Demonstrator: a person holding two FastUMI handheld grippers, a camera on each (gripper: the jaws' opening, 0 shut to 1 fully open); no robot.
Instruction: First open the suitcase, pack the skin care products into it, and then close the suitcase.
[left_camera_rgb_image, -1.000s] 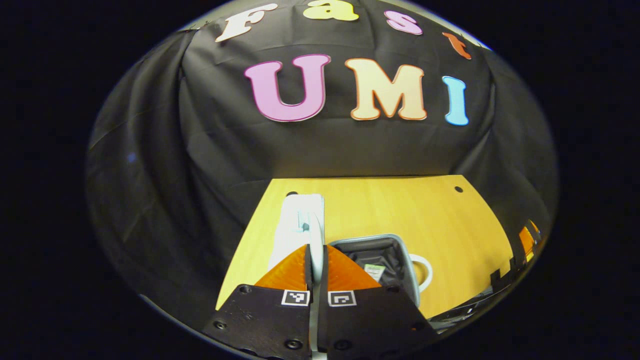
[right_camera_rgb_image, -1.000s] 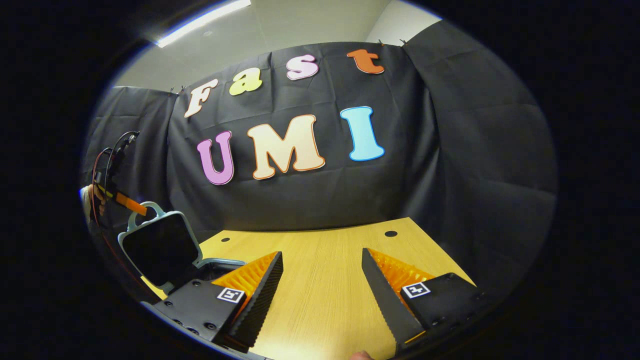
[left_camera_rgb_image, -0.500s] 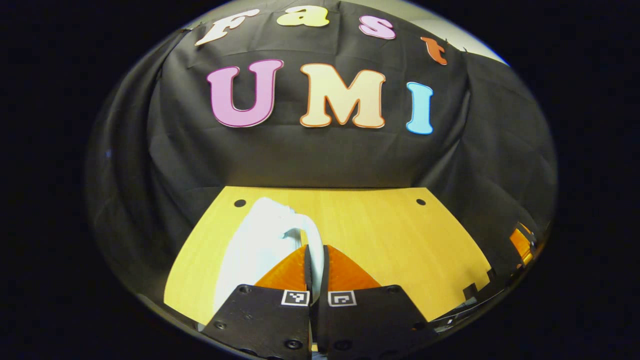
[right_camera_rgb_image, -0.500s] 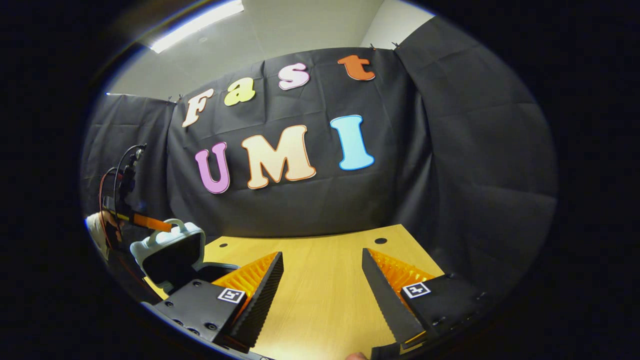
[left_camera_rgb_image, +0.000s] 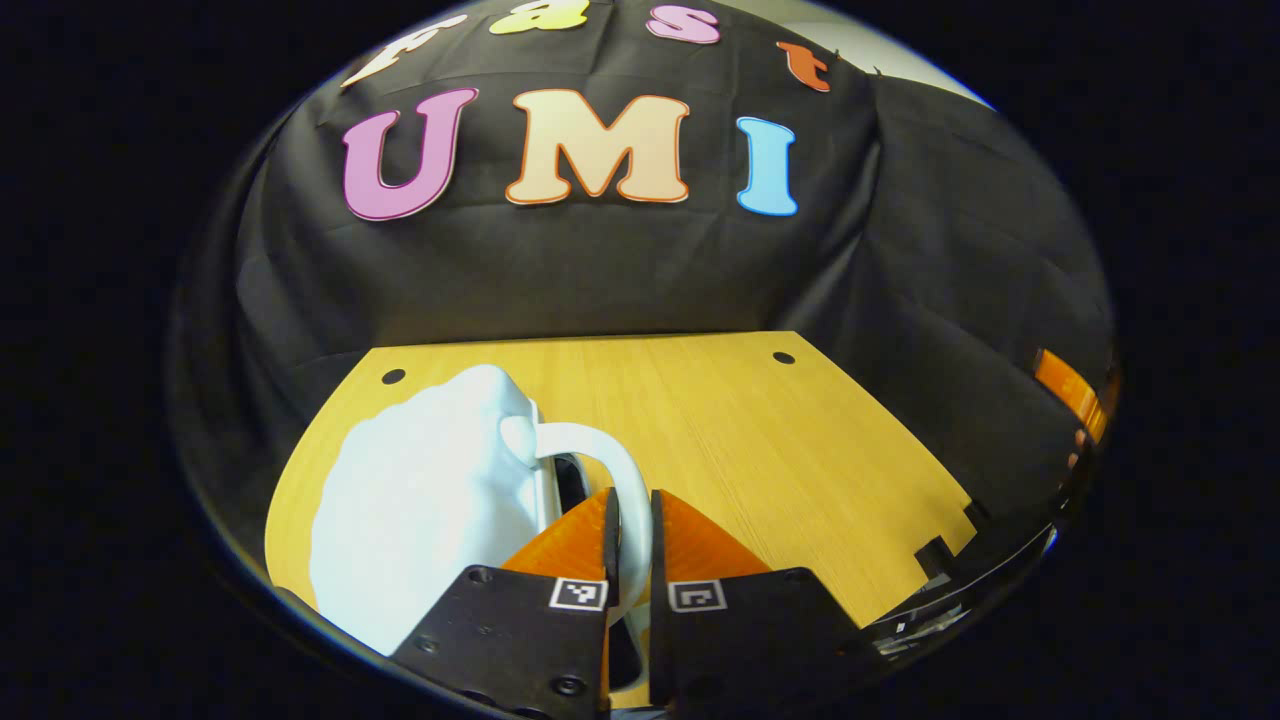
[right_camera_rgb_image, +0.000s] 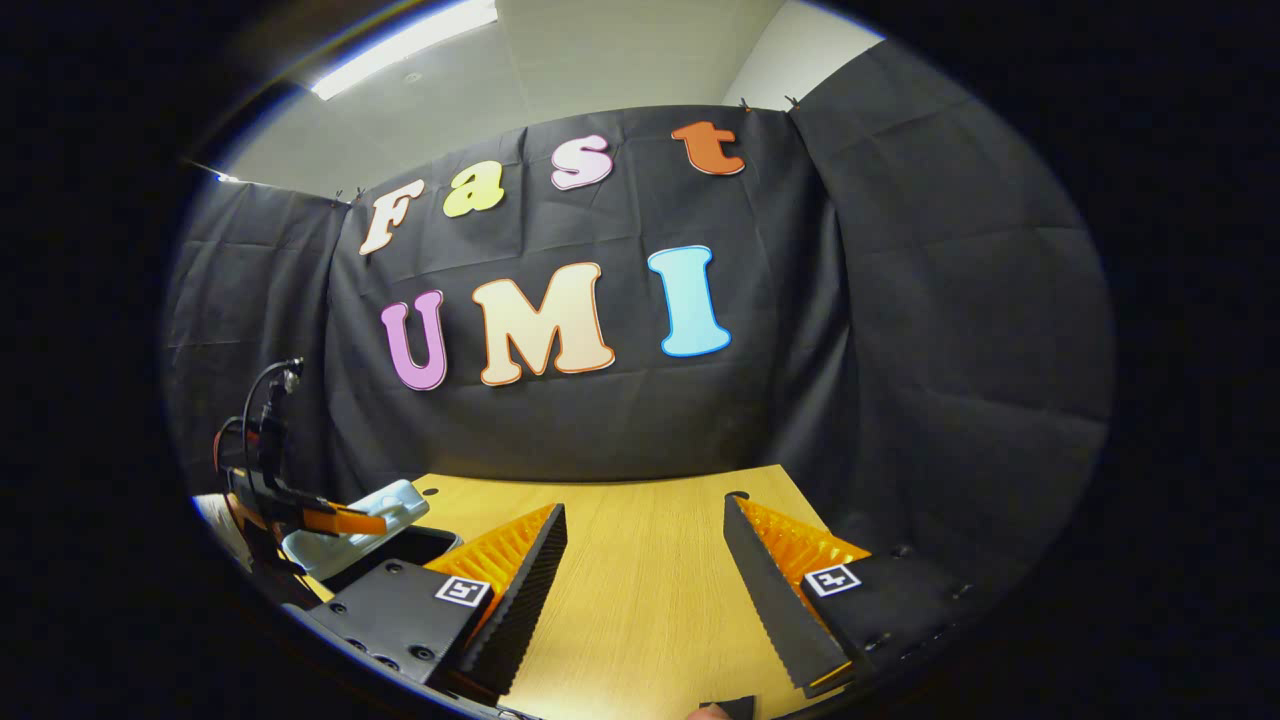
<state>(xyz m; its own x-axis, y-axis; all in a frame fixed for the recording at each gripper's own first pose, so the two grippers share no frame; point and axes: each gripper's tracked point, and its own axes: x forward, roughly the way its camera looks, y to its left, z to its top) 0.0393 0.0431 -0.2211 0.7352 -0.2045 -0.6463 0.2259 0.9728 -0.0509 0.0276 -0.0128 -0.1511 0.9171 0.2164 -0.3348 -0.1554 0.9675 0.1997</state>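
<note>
The pale blue-white suitcase lid (left_camera_rgb_image: 420, 500) lies low on the left of the wooden table (left_camera_rgb_image: 780, 440). Its curved handle (left_camera_rgb_image: 600, 455) arches toward me, and my left gripper (left_camera_rgb_image: 632, 500) is shut on that handle. In the right gripper view the lid (right_camera_rgb_image: 375, 505) sits tilted just above the dark suitcase base (right_camera_rgb_image: 400, 548), with a narrow gap between them, and the left gripper (right_camera_rgb_image: 340, 520) holds its near edge. My right gripper (right_camera_rgb_image: 644, 505) stands open above the bare table (right_camera_rgb_image: 640, 600), to the right of the suitcase, with nothing between its fingers.
Black cloth walls close the table's back and sides. Small round holes (left_camera_rgb_image: 784, 357) mark the far corners of the tabletop. Cables (right_camera_rgb_image: 262, 410) rise from the left gripper. A notch (left_camera_rgb_image: 940, 550) cuts the table's near right edge.
The left gripper has swung the lid down by its handle, from nearly upright to almost flat over the base. The right gripper has stayed open in about the same place.
</note>
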